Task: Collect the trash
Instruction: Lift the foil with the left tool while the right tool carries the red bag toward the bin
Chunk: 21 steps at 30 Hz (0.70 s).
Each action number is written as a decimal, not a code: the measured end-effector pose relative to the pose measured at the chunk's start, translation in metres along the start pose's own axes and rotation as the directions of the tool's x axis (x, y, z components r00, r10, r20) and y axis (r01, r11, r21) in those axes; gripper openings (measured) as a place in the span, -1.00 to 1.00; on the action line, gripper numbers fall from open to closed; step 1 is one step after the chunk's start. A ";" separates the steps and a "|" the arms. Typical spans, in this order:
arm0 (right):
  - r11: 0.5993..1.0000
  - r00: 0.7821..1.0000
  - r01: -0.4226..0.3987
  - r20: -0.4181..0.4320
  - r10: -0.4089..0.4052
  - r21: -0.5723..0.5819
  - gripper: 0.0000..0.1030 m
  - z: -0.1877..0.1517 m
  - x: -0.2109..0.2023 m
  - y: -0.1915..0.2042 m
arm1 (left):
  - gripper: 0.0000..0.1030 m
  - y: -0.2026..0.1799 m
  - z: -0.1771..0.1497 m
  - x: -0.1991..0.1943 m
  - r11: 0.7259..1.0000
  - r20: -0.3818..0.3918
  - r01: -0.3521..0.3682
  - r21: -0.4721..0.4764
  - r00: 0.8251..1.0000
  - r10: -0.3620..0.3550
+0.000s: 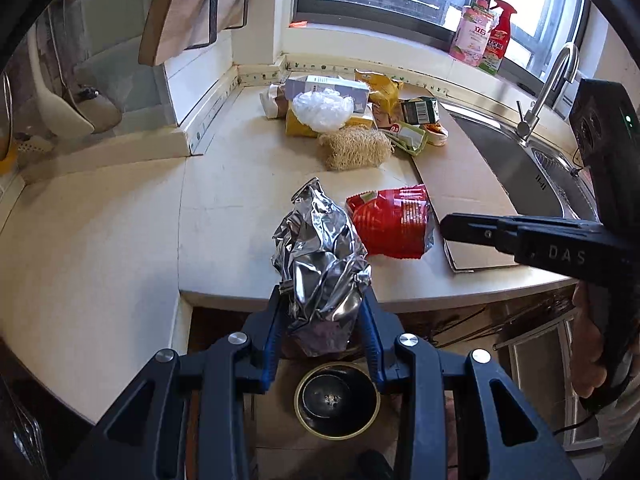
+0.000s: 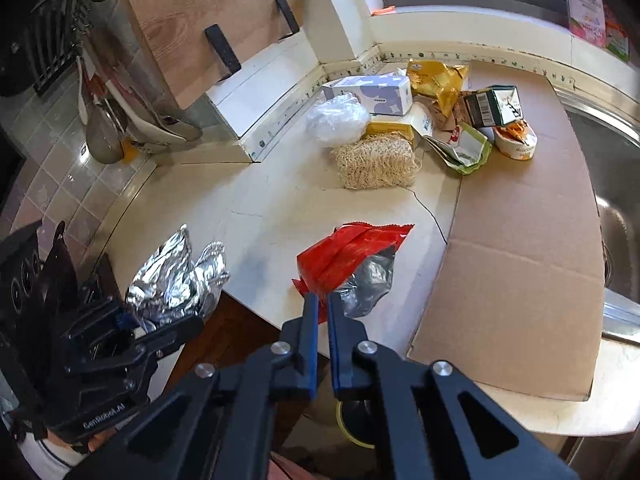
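My left gripper (image 1: 324, 300) is shut on a crumpled silver foil bag (image 1: 320, 256), held at the counter's front edge above a round black bin (image 1: 337, 398) on the floor. The foil bag also shows in the right wrist view (image 2: 176, 284). My right gripper (image 2: 323, 300) has its jaws nearly together at the near corner of a red snack wrapper (image 2: 352, 256) lying on the counter; whether it pinches the wrapper is unclear. The red wrapper also shows in the left wrist view (image 1: 392, 220). A pile of trash (image 2: 420, 120) lies at the back of the counter.
A flat cardboard sheet (image 2: 520, 240) covers the counter's right part beside a steel sink (image 1: 532, 168) with a faucet (image 1: 548, 88). A loofah pad (image 2: 376, 164) and a white plastic bag (image 2: 336, 120) lie in the pile. A wooden shelf (image 2: 192, 28) hangs at left.
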State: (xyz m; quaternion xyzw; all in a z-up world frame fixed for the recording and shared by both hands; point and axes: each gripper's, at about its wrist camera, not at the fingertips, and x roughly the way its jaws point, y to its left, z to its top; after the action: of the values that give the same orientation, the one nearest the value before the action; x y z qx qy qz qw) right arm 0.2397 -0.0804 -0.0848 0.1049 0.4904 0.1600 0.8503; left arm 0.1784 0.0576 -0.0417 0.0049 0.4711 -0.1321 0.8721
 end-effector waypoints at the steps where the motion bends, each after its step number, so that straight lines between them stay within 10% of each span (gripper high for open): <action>1: 1.000 1.000 0.015 0.001 -0.015 0.011 -0.47 0.002 0.000 -0.001 | -0.36 0.001 -0.002 0.001 1.000 -0.003 0.002 -0.008 1.000 -0.002; 3: 0.999 0.999 0.044 0.023 -0.044 0.023 0.07 0.006 -0.001 -0.001 | -0.35 0.005 -0.005 0.001 1.000 -0.002 0.002 -0.017 1.000 -0.002; 5: 0.998 0.997 0.060 0.041 -0.061 0.018 0.18 0.012 -0.002 -0.001 | -0.35 0.007 -0.005 0.002 1.000 0.000 0.002 -0.024 1.000 -0.002; 21: 0.997 0.993 0.072 -0.093 -0.074 -0.031 0.21 0.023 0.070 -0.002 | -0.35 0.018 -0.002 0.017 0.998 -0.013 0.000 -0.066 1.000 0.000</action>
State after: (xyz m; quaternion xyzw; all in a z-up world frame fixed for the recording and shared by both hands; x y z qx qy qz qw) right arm 0.2925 -0.0563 -0.1296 0.0673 0.5309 0.1404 0.8330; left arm 0.1902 0.0713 -0.0589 -0.0228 0.4809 -0.1166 0.8687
